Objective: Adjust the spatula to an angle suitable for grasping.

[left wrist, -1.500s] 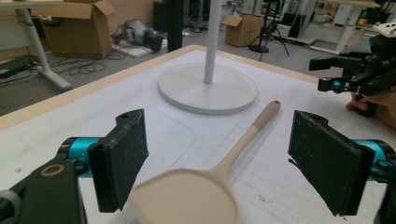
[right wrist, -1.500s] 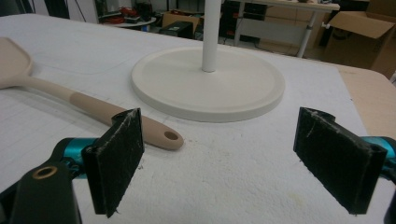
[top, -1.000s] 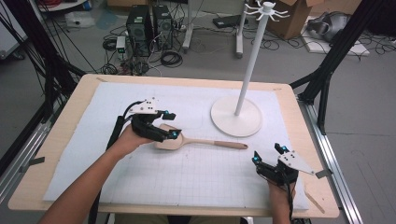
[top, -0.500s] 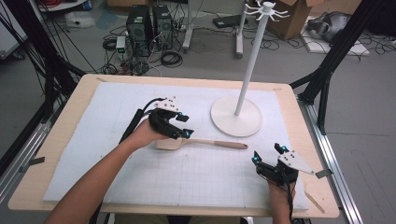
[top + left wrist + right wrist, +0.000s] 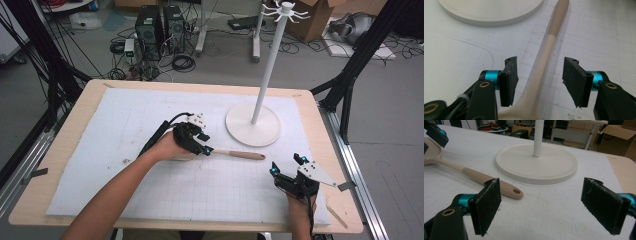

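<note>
From above, the left gripper [image 5: 201, 144] has just been closing astride the spoon [image 5: 240, 154], whose handle runs toward the stand [image 5: 252, 125].

Its own view: jaws parted, not yet touching the smooth round neck [image 5: 541, 65], which could roll out sideways.

The right gripper [image 5: 551, 205] gapes empty, near the handle's holed end.

White hook stand [image 5: 266, 65] on gridded mat [image 5: 125, 120], wooden table [image 5: 85, 95], computer towers [image 5: 160, 25] behind.
</note>
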`<control>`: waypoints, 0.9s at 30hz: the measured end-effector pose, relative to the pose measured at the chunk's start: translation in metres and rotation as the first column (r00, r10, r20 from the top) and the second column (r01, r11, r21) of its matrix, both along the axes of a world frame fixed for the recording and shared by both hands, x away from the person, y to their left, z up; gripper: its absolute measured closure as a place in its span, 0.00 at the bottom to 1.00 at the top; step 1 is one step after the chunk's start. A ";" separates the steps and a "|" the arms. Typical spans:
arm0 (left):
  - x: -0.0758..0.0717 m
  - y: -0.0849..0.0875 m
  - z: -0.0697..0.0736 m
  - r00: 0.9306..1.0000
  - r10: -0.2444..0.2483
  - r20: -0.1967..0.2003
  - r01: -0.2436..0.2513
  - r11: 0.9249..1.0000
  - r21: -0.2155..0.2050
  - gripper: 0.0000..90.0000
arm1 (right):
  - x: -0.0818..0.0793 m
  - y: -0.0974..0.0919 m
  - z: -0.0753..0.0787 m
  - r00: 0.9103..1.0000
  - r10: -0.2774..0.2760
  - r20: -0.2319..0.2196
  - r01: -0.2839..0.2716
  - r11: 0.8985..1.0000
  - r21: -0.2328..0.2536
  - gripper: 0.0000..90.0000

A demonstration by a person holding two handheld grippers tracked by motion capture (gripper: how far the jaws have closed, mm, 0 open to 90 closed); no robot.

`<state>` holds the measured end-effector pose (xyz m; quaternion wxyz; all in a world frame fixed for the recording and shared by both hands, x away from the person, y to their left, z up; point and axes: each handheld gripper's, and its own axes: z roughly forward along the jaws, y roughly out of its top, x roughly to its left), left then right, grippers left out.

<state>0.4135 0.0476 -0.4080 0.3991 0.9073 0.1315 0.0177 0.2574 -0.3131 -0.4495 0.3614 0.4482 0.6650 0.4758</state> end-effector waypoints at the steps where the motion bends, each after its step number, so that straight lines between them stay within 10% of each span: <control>1: 0.000 -0.001 -0.002 1.000 -0.003 0.001 0.003 1.000 0.009 0.52 | 0.000 0.000 0.000 1.000 0.000 -0.001 0.000 1.000 0.001 0.17; 27: -0.001 -0.018 -0.021 0.998 -0.049 0.037 0.042 0.987 0.154 0.76 | 0.000 0.000 0.000 1.000 -0.003 0.001 0.003 1.000 -0.006 0.17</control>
